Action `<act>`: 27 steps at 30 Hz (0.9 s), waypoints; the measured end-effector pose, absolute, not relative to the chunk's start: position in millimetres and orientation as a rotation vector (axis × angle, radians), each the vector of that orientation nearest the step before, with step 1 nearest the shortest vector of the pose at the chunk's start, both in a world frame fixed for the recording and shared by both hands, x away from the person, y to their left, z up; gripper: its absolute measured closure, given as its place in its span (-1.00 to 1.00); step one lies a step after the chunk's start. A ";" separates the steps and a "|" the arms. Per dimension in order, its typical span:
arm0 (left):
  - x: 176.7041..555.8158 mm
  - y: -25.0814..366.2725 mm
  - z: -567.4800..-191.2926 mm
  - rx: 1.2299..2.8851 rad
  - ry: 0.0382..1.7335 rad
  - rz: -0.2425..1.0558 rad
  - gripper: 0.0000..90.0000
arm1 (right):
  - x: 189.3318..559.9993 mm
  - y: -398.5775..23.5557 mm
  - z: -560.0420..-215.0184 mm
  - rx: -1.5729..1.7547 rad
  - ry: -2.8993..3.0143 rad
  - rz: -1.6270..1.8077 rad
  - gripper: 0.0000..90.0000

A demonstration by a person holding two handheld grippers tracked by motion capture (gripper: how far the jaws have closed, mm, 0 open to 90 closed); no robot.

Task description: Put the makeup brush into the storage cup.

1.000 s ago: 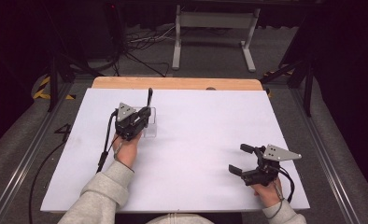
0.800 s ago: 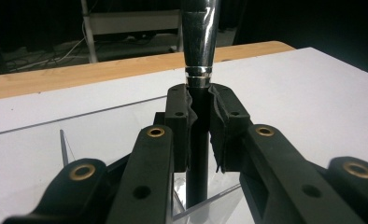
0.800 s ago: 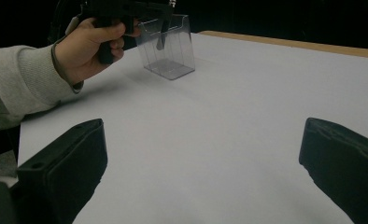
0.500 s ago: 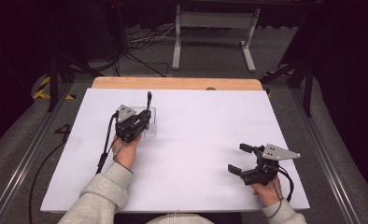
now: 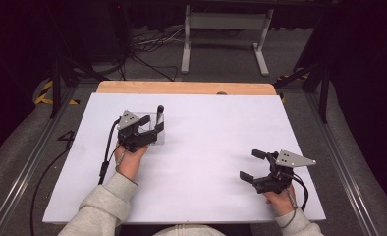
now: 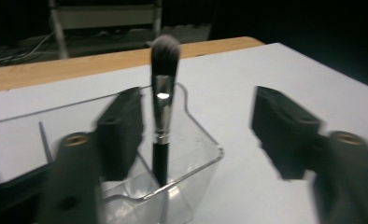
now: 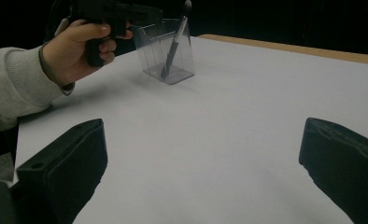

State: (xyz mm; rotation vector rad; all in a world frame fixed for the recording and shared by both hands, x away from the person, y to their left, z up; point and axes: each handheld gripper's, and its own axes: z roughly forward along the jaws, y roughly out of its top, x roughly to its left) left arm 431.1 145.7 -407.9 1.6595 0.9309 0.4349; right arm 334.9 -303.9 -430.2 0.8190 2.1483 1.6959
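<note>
The brush [image 6: 164, 100] stood bristles-up in a clear cup [image 6: 191, 154] toward the left edge of the table [image 5: 216, 132], nearer its far edge than the near one, leaning against the cup's wall. The left gripper [image 5: 150, 129] hung at the cup; its jaws had just been opening and stood apart, one on each side of the brush handle, pressing on nothing. The step in hand looked like the release after setting the brush into the cup. Next, that gripper would likely need to lift straight up and back, keeping its jaws clear of the handle and the cup's rim so neither tipped. The right gripper [image 5: 254, 164] rested near the table's near right corner, jaws wide and empty.
</note>
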 end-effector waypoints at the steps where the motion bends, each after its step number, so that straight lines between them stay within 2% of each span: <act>1: 429.2 149.6 -404.5 1.644 0.899 0.392 -0.46 | 335.5 -304.1 -429.6 0.814 2.146 1.696 -0.96; 3: 426.2 152.4 -400.8 1.654 0.863 0.375 -0.71 | 336.7 -304.5 -427.7 0.816 2.136 1.696 -0.96; 5: 422.3 155.1 -396.2 1.664 0.823 0.373 -0.80 | 337.7 -304.6 -426.1 0.815 2.130 1.697 -0.96; 17: 399.6 173.8 -380.4 1.711 0.664 0.325 -0.94 | 341.6 -309.7 -418.1 0.826 2.097 1.691 -0.96; 27: 384.5 194.9 -383.9 1.706 0.618 0.299 -0.98 | 342.7 -312.6 -416.7 0.819 2.090 1.689 -0.97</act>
